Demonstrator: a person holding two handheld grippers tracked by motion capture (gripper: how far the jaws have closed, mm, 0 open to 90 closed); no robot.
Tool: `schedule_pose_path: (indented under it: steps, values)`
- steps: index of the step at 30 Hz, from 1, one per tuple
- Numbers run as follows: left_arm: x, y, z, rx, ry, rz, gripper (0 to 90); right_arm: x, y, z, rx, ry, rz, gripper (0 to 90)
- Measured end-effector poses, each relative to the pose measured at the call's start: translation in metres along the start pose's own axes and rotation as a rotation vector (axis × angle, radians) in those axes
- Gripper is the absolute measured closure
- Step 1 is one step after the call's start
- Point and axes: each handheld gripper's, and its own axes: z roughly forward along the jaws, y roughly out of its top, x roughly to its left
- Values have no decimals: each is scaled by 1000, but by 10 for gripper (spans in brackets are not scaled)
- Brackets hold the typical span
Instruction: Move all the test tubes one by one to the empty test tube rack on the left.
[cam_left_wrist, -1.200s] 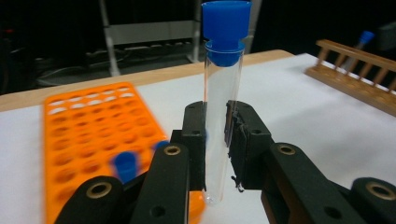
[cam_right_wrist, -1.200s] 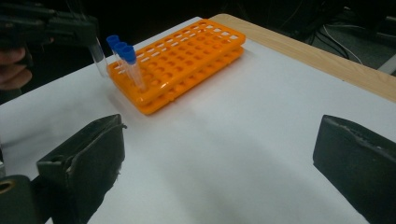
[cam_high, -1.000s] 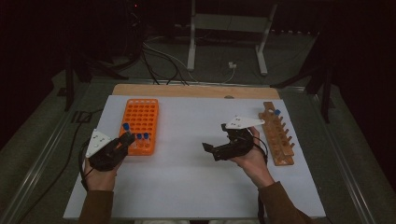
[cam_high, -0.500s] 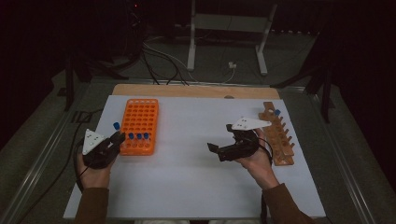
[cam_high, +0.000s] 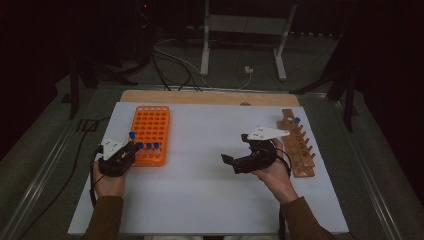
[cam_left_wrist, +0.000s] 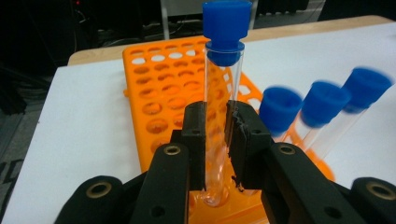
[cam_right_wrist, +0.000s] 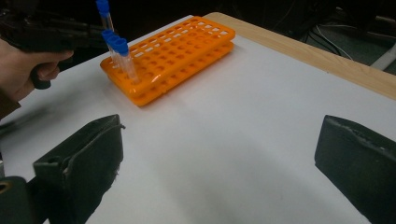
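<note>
High view: left gripper (cam_high: 131, 150) at near-left corner of rack (cam_high: 151, 134), clamped on capped tube (cam_high: 132, 136); right gripper (cam_high: 235, 162) well apart, mid-sheet, beside wooden rack (cam_high: 297, 145).

Left gripper view: tube (cam_left_wrist: 223, 93) upright between pads, clear, slim, blue ribbed cap; round tip just over a hole of orange plastic grid (cam_left_wrist: 173, 88). Three capped tubes (cam_left_wrist: 322, 105) seated just right.

Right gripper view: jaws spread, holding nothing; orange rack (cam_right_wrist: 173, 53) far ahead on smooth white sheet (cam_right_wrist: 224, 140).

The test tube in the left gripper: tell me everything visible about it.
The test tube is a clear, round-bottomed tube that looks like plastic or glass, closed with a blue cap. It stands nearly upright, clamped at mid-height between the left gripper's black pads, its bottom end at the near edge of the orange rack, beside three other capped tubes.
</note>
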Motion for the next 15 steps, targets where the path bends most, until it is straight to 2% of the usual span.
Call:
schedule_pose_path:
  steps: [6, 13, 15]
  values:
    - [0, -10, 5, 27, -3, 8, 780, 1, 0, 0, -2, 6, -1, 14]
    - [-3, -12, 4, 55, 14, 24, 784, 2, -1, 2, -1, 14, -4, 14]
    - [-5, -12, 4, 68, 20, 39, 785, 2, -1, 2, 1, 14, -6, 14]
